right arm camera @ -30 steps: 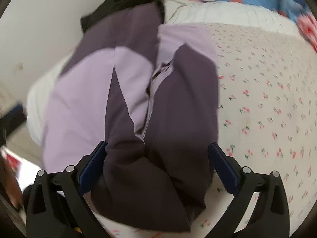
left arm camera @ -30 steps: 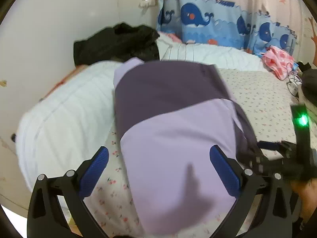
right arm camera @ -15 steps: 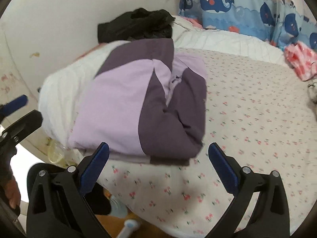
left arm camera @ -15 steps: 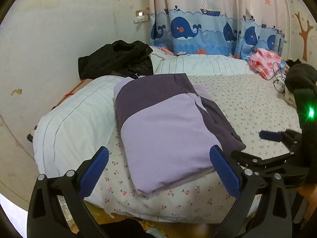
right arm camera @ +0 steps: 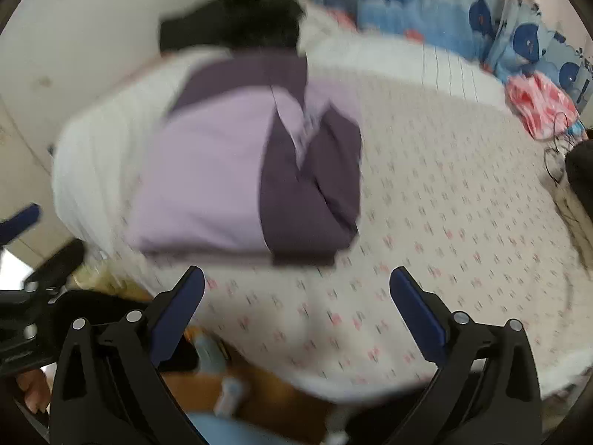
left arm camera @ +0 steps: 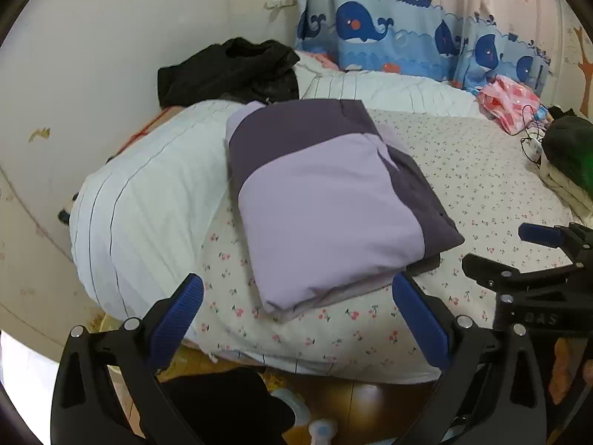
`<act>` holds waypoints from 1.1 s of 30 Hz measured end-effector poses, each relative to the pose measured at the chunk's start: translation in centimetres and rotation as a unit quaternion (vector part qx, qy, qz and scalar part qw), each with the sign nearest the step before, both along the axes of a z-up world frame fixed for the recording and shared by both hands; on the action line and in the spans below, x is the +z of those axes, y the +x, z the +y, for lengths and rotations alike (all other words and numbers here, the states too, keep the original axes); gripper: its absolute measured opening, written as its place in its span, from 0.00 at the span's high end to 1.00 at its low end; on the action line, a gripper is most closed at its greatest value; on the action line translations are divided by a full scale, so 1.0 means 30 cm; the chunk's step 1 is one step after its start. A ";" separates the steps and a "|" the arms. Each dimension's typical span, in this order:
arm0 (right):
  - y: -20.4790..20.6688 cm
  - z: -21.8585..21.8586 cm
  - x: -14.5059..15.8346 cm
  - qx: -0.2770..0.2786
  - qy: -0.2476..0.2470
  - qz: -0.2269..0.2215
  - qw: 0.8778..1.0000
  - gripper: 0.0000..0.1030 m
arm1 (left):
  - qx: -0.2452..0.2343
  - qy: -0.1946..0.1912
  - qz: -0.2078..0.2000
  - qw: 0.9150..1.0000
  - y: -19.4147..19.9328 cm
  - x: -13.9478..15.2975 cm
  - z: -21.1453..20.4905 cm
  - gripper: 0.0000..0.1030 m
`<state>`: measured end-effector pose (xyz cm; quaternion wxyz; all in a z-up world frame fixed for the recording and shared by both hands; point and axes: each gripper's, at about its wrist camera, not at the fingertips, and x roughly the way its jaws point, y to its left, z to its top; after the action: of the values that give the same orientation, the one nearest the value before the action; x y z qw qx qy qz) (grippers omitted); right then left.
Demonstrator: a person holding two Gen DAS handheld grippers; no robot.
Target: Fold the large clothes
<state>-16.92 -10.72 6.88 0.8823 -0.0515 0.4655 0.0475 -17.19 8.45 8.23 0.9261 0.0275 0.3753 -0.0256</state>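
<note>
Garment, large, two-tone: a lilac and dark purple jacket (left arm camera: pixel 326 200) is recorded folded into a thick rectangular bundle, lying on the floral bedsheet (left arm camera: pixel 478 170) near the front edge of the bed, its left side just beside a white striped duvet (left arm camera: pixel 148 204). In the right wrist view, which is blurred, what looks like a zip line is seen between the dark panels on the bundle's right portion. The left gripper (left arm camera: pixel 294 315) is noted released, its blue pads spread wide and empty, held short of the bundle's near edge. The right gripper (right arm camera: pixel 296 307) is likewise spread wide and empty, and is held over the bedsheet with no contact. Handling is judged as follows: soft, padded and compliant, moderately light for its bulk, not fragile; the smooth shell fabric is likely somewhat slippery, so stacked layers may slide apart if lifted by one layer only. A hold is best taken at the near folded edge, with all layers pinched together at both front corners. The fold appears complete or nearly so. Also catalogued: a black garment (left arm camera: pixel 229 70) heaped at the far left of the bed by the wall, a whale-print curtain (left arm camera: pixel 415 37) behind, and a pink patterned cloth (left arm camera: pixel 507 102) at the far right, well apart from the bundle.
</note>
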 end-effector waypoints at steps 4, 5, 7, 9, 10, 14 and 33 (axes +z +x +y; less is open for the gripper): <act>-0.035 -0.018 0.033 -0.009 0.020 -0.033 0.999 0.06 | 0.020 -0.021 0.029 0.999 0.002 -0.021 0.026 0.05; -0.045 -0.028 0.045 -0.011 0.031 -0.039 0.999 0.06 | 0.025 -0.022 0.032 0.999 0.003 -0.024 0.031 0.05; -0.066 -0.041 0.068 -0.016 0.042 -0.052 0.998 0.06 | 0.030 -0.021 0.037 0.999 0.004 -0.026 0.033 0.05; -0.083 -0.040 0.088 -0.015 0.035 -0.062 0.997 0.06 | 0.034 -0.017 0.030 0.999 -0.002 -0.023 0.032 0.05; -0.089 -0.039 0.093 -0.014 0.033 -0.065 0.997 0.06 | 0.036 -0.015 0.026 0.999 -0.006 -0.020 0.030 0.05; -0.104 -0.045 0.098 -0.013 0.041 -0.074 0.996 0.06 | 0.030 -0.019 0.024 0.999 -0.009 -0.013 0.026 0.05; -0.086 0.032 0.059 0.000 0.023 -0.069 0.997 0.06 | 0.043 0.002 0.056 0.997 0.020 -0.038 0.026 0.05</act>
<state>-19.50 -9.76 8.64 0.9134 -0.0347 0.4019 0.0546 -16.59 9.24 7.07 0.9037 0.0114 0.4277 0.0136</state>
